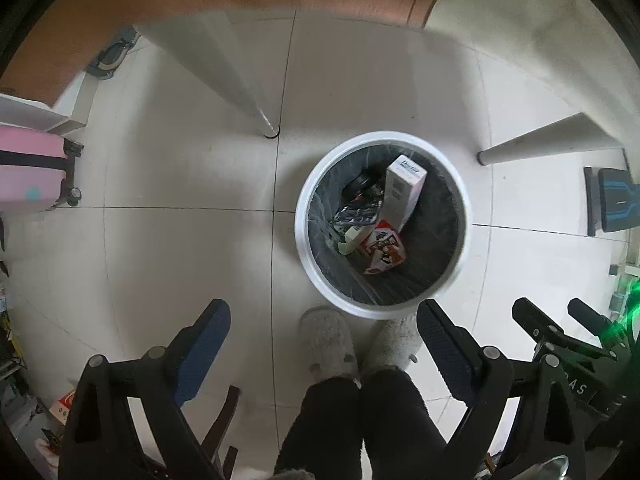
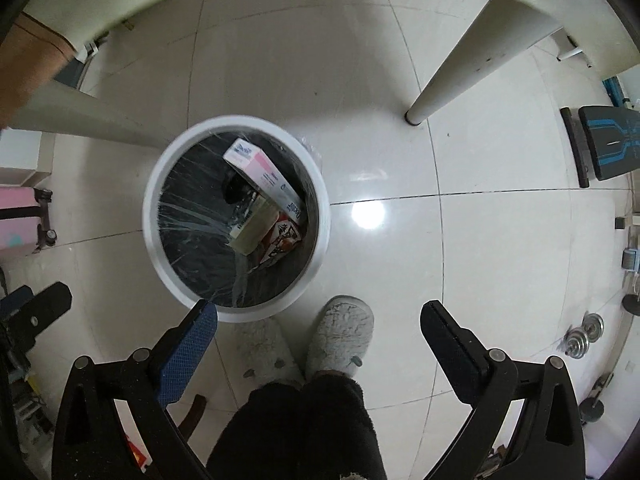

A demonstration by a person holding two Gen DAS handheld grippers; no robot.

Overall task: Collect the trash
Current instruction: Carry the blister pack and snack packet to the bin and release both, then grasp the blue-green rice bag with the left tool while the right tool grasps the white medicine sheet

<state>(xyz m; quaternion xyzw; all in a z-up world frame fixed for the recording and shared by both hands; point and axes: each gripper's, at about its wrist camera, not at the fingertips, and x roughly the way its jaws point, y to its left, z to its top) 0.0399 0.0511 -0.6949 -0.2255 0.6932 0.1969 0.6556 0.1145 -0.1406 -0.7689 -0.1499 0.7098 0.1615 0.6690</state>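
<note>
Above the bin — both claws wide, empty

The left gripper points down at the tiled floor, its blue-padded fingers spread wide with nothing between them. A white round trash bin with a dark liner stands at 1 o'clock from view centre. Inside it, a tall white carton leans upright, and a red-and-white wrapper lies just below it. Two grey slippers stand at 6 o'clock, touching the bin's rim. A pink suitcase sits at 9 o'clock.
</note>
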